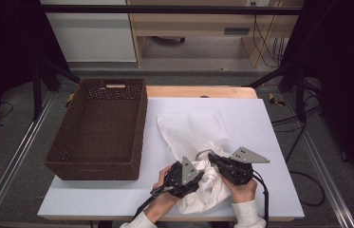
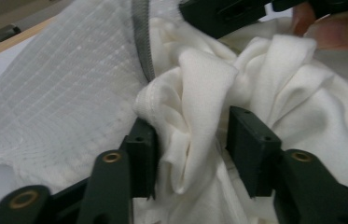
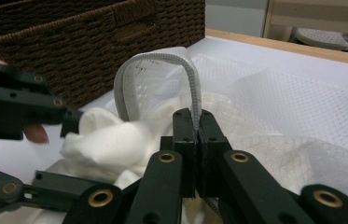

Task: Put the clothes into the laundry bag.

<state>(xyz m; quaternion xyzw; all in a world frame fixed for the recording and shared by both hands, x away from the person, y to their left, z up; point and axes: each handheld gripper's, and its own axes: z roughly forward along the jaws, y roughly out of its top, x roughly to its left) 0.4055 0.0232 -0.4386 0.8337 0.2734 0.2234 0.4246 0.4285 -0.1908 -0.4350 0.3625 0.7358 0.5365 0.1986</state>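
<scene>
While the right gripper (image 3: 195,135) pinches the mesh bag's (image 1: 191,128) grey rim (image 3: 162,60), the half-open left gripper (image 2: 192,154) straddles the white garment (image 2: 199,93) unclamped; stuffing underway, next needs a firm clamp.

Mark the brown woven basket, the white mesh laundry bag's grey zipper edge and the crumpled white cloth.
brown woven basket (image 1: 135,124): high view, right wall.
white mesh laundry bag's grey zipper edge (image 3: 193,84): right gripper view, raised loop above the shut jaws.
crumpled white cloth (image 2: 199,93): left gripper view, fold between the jaws.

the white cloth (image 1: 208,190) hides the left tongs' (image 1: 198,176) tips; the mesh bag's (image 2: 59,107) far end runs off-frame.
</scene>
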